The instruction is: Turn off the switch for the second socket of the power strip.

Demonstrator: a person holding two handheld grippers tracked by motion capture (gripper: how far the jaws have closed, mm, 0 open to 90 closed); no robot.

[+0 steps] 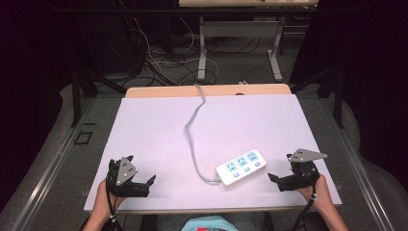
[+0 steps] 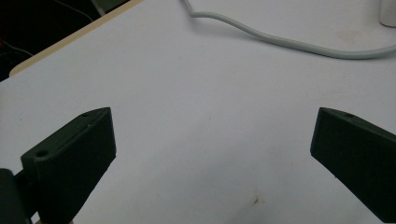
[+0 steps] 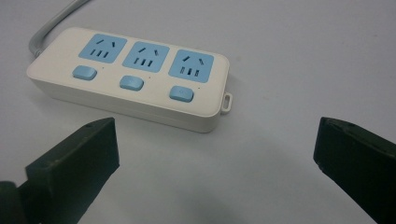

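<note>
Right gripper (image 1: 275,182) low right in the high view, jaws spread wide, holding nothing. Left gripper (image 1: 150,184) low left, same deal: wide open, empty. White power strip (image 1: 241,167) with three blue sockets lying flat just beside the right one, lower centre-right. Grey cord (image 1: 192,130) snaking up toward the table's (image 1: 144,125) far edge.

The person's left hand (image 1: 103,195) is gripping the left gripper (image 1: 149,185) at the near left corner of the worktop (image 1: 154,125), its fingers (image 2: 77,156) standing wide apart and pointing toward the worktop's middle. The right hand (image 1: 315,190) is holding the right gripper (image 1: 274,182) at the near right corner, its fingers (image 3: 74,158) likewise spread wide and pointing inward. Both forearms are coming in over the near edge.
</note>
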